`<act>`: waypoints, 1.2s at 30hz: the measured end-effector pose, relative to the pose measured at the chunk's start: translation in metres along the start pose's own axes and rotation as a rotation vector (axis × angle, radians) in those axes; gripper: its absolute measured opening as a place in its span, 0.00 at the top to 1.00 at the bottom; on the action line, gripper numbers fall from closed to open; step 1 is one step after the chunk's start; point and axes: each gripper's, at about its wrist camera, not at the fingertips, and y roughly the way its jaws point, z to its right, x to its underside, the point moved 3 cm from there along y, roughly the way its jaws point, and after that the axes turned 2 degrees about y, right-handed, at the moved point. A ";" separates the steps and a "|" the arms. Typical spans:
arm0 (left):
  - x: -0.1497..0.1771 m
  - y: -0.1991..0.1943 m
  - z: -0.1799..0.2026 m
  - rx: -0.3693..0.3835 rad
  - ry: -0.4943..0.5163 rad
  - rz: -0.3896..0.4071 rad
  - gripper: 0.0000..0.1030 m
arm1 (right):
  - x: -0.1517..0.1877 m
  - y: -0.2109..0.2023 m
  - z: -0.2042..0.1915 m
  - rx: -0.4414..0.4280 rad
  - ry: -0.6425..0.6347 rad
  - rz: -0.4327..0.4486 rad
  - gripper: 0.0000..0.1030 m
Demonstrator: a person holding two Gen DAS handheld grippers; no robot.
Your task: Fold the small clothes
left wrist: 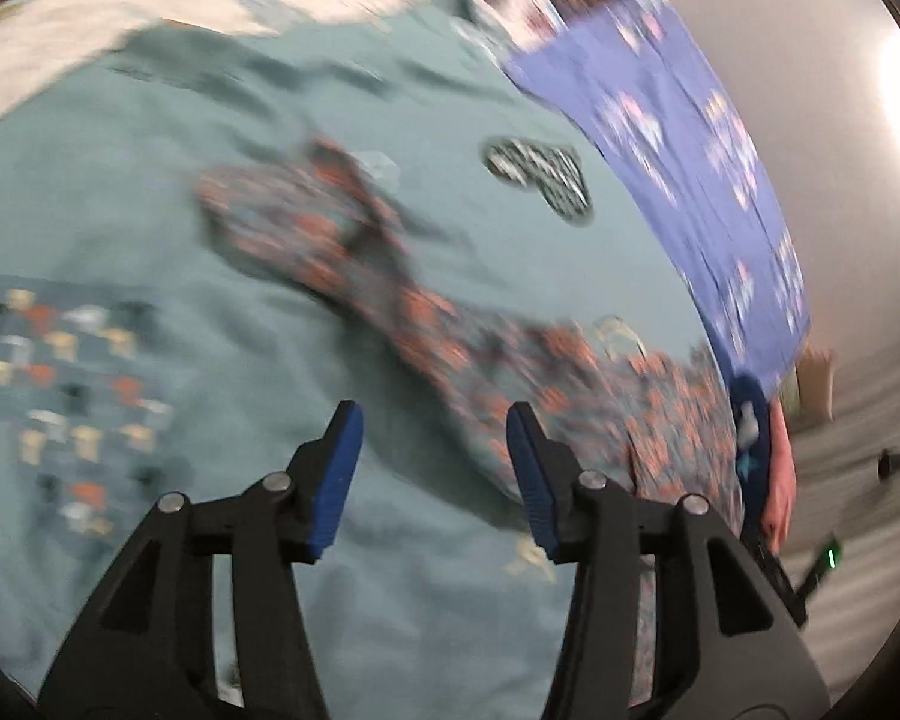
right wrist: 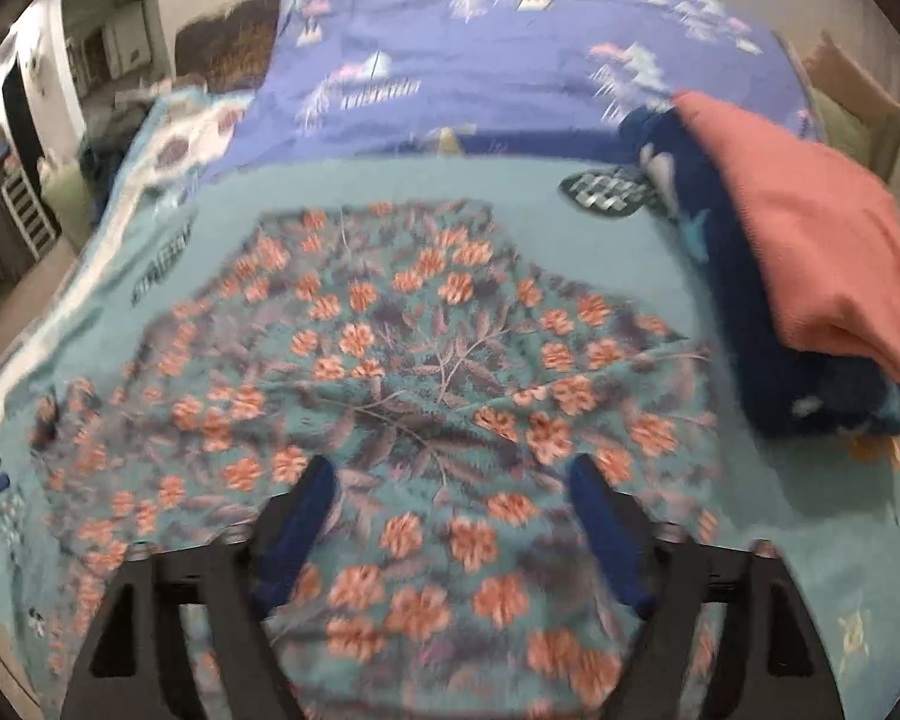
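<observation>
Right wrist view: floral garment [right wrist: 390, 360] beneath released right gripper [right wrist: 450, 498] (left gripper [left wrist: 435, 426] likewise).

Right gripper [right wrist: 450, 516] jaws apart over floral garment [right wrist: 390, 360]; folded pile [right wrist: 810, 276] beside.

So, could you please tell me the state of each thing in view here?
Teal garment with orange flowers: spread out, rumpled, unfolded.
Pink cloth: folded, lying on the navy one.
Navy patterned cloth: folded, under the pink one.
Left gripper: jaws open, empty.
Right gripper: jaws open, empty, over the garment.
</observation>
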 end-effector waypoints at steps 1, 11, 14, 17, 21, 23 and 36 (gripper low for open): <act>-0.003 -0.005 -0.009 -0.009 -0.014 0.037 0.51 | 0.003 -0.012 -0.003 -0.006 -0.014 0.035 0.12; -0.034 0.019 -0.021 -0.005 -0.104 0.089 0.51 | 0.020 -0.067 -0.020 -0.107 0.013 0.078 0.00; -0.046 0.036 0.003 -0.035 -0.060 0.090 0.48 | 0.024 -0.078 -0.018 -0.124 0.035 0.098 0.00; -0.063 0.061 0.026 -0.108 -0.010 0.093 0.43 | 0.029 -0.082 -0.016 -0.127 0.050 0.088 0.00; -0.084 0.099 0.035 -0.285 0.041 0.066 0.43 | 0.035 -0.077 -0.014 -0.128 0.054 0.054 0.00; -0.088 0.118 0.032 -0.332 0.034 0.026 0.43 | 0.038 -0.077 -0.009 -0.155 0.078 0.058 0.00; -0.085 0.089 -0.009 -0.281 -0.043 0.111 0.96 | 0.050 -0.076 0.015 -0.258 0.221 0.011 0.00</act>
